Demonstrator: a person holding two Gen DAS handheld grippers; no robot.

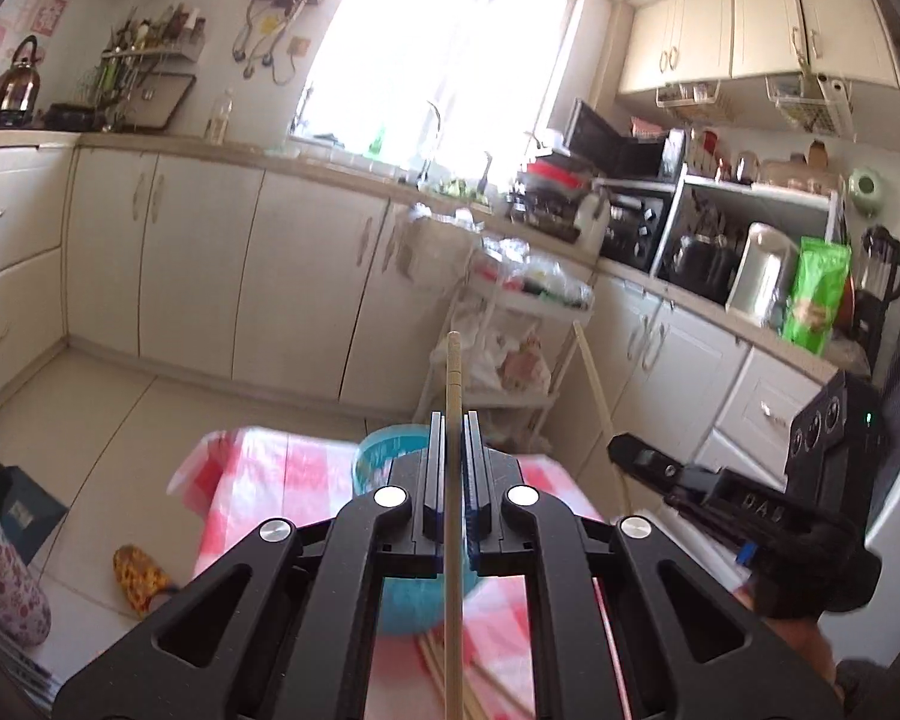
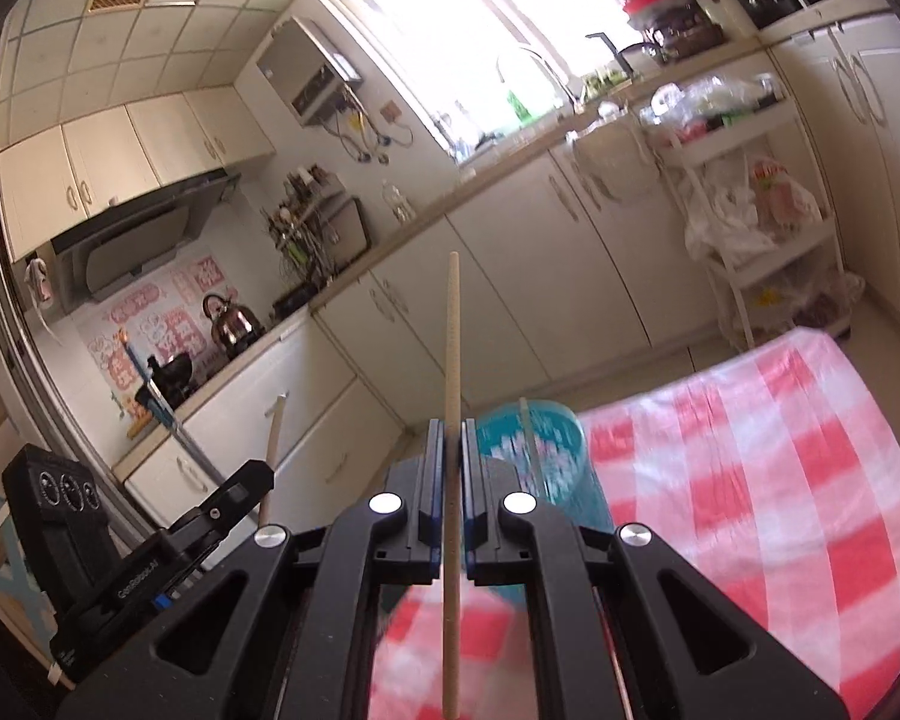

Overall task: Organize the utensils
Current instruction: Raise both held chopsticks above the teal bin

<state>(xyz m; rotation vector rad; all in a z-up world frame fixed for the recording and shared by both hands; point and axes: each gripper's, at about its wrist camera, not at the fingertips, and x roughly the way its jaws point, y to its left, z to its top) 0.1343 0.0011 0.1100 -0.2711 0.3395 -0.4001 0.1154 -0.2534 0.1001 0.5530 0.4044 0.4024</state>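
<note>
Both grippers were clamped on one chopstick each: left gripper (image 1: 450, 420) had its jaws nearly closed on a chopstick (image 1: 453, 480) running up between the fingers, tip pointing at the cabinets; right gripper (image 2: 447, 426) was the same, jaws pinched on its own chopstick (image 2: 451, 396), stick upright past the fingertips. Each gripper showed in the other's view, right one off to the side in the left view with its stick angled up. Below the left jaws, more loose chopsticks (image 1: 444, 666) lay on the checked cloth (image 2: 780, 480) of the table. Teal cup (image 2: 531, 438) stood just beyond the fingers in both views, one stick already leaning in it, seen in the right view. Judged early to midway: one stick in, two in the air, several left on the cloth. Next likely drop into the cup; the narrow mouth and two grippers crowding it could clash. Farther off: white trolley (image 1: 522, 324) with bags beside the table, slipper (image 1: 141, 579) on the floor, base cabinets (image 1: 210, 264), kettle (image 2: 231, 318), bright window. Blur on the cloth and cup, detail unclear.
</note>
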